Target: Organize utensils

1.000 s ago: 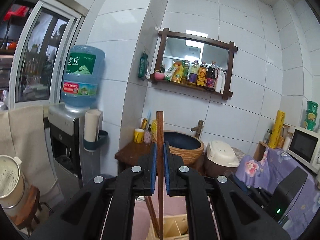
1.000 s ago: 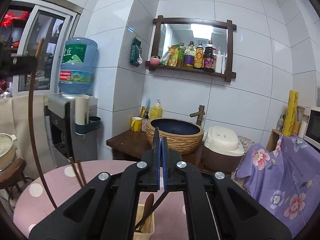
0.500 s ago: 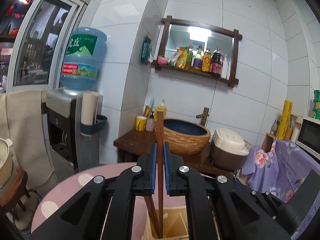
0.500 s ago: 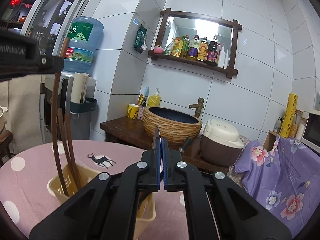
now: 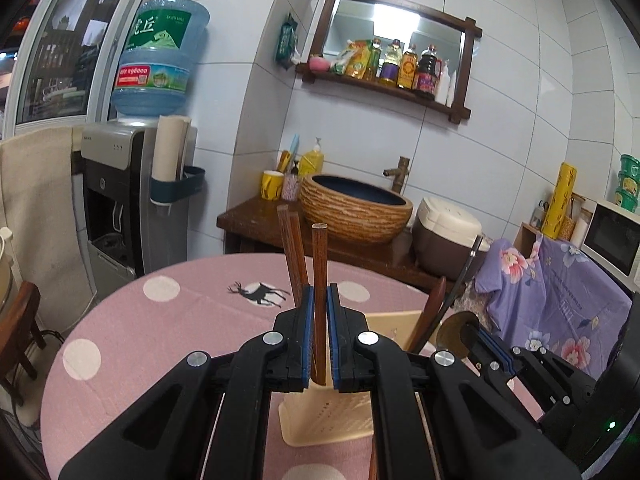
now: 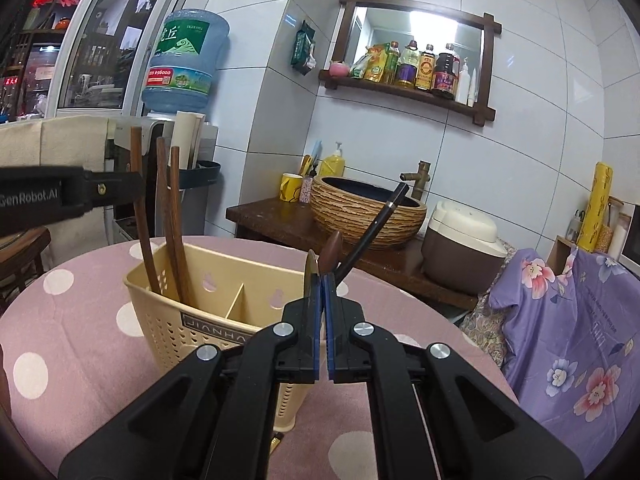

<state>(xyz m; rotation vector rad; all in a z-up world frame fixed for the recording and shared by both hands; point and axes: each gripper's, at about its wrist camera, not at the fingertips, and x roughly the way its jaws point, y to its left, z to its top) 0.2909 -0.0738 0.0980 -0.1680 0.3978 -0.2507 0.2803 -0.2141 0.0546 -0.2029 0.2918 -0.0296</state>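
Standing at the left, a water dispenser (image 6: 176,128) is flanking a round table (image 6: 72,304) draped in pink polka-dot cloth, where the left gripper (image 5: 319,308) is pinching a wooden chopstick (image 5: 319,272) upright inside the beige caddy (image 6: 208,304). The right gripper (image 6: 322,300) is clamping a thin flat utensil (image 6: 311,276), while a basin (image 6: 368,208) and rice cooker (image 6: 464,240) are sitting beyond.

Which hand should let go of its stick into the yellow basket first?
Probably the left. Its gripper holds a chopstick upright with the tip already down in the basket, beside two others. The right gripper pinches a thin utensil at the other end.
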